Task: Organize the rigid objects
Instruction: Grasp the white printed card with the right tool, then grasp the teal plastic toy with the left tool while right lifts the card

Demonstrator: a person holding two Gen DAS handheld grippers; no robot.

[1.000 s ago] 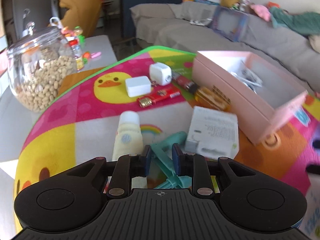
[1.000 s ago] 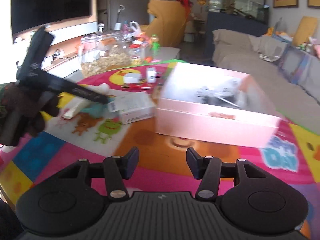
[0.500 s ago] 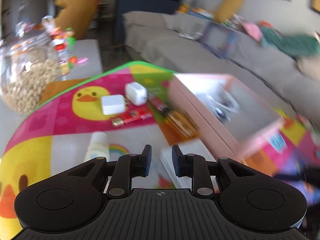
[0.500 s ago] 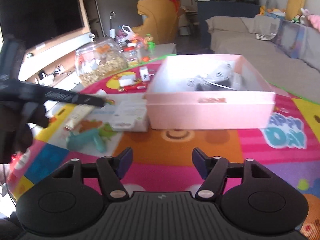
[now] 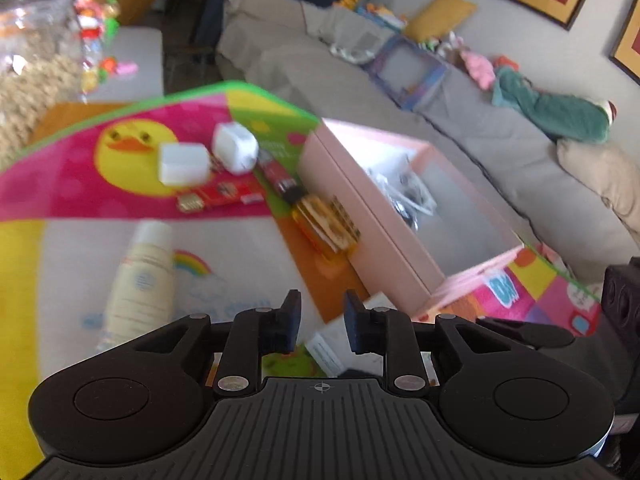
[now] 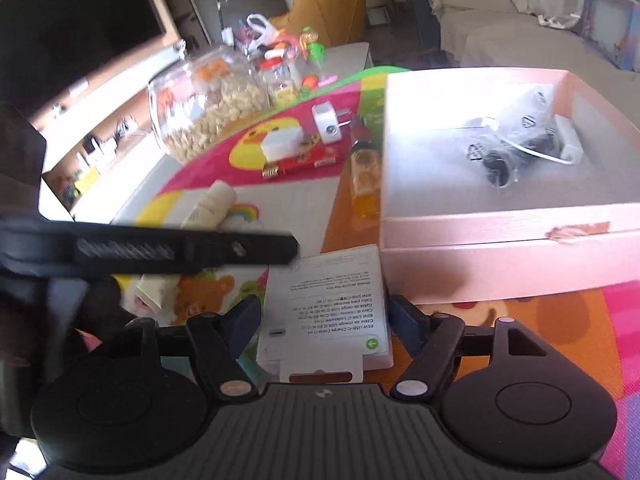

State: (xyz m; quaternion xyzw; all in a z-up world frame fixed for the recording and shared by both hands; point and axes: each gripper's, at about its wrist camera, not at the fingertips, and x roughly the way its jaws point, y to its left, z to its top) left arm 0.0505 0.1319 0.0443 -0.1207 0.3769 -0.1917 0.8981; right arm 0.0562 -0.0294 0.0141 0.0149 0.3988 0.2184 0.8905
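A pink open box sits on the colourful play mat, with bagged cables inside. My right gripper is open, its jaws on either side of a white cable carton lying flat on the mat. My left gripper is empty with a narrow gap between the jaws, held above the mat; it shows in the right wrist view as a black bar. Two white chargers, a red pack, an amber bottle and a cream tube lie on the mat.
A glass jar of nuts and small toys stand at the mat's far left. A grey sofa with cushions and clutter runs behind the pink box. A dark screen is at the left.
My right gripper has moved left and down until its open jaws straddle the white carton. My left gripper has risen off the teal item and swung right, with its jaws unchanged.
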